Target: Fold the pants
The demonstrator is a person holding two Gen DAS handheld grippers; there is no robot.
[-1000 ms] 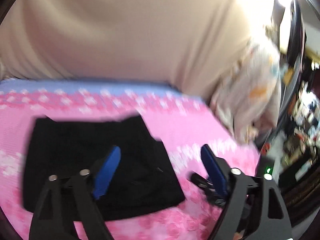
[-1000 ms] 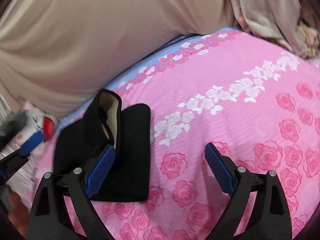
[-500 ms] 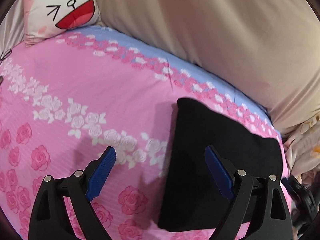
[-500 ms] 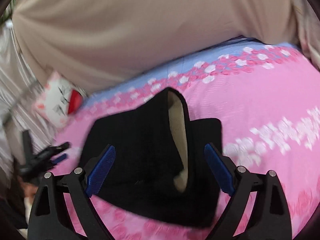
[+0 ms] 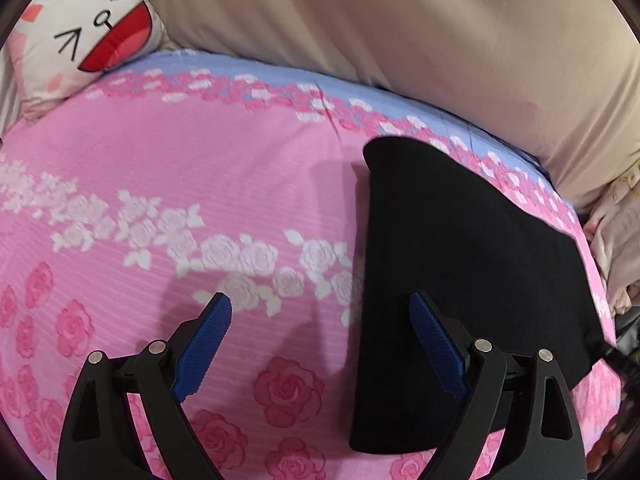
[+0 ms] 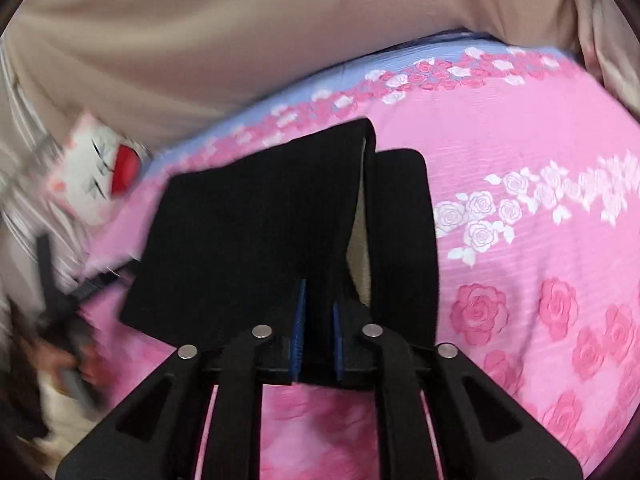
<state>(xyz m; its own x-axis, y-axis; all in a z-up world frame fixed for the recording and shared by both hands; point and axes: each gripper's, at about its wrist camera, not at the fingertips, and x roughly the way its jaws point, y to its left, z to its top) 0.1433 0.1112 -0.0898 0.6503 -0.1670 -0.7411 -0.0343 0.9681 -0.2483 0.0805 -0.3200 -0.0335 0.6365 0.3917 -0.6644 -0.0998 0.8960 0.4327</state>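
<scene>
The blue fingers (image 6: 298, 332) of the right gripper (image 6: 318, 334), whose jaws have just been closing, are seen pinched on the near edge of the folded black pants (image 6: 248, 232), while the left gripper (image 5: 320, 344) is held spread wide and empty, one finger over the pink rose bedsheet (image 5: 168, 168) and the other over the pants' left edge. A fold appears to be in hand, and a lift and carry-over of the gripped layer is probably called for next. Both grippers are angled down toward the bed, with the cartoon-face pillow (image 5: 86, 28) and beige bedding (image 5: 400, 24) beyond.
</scene>
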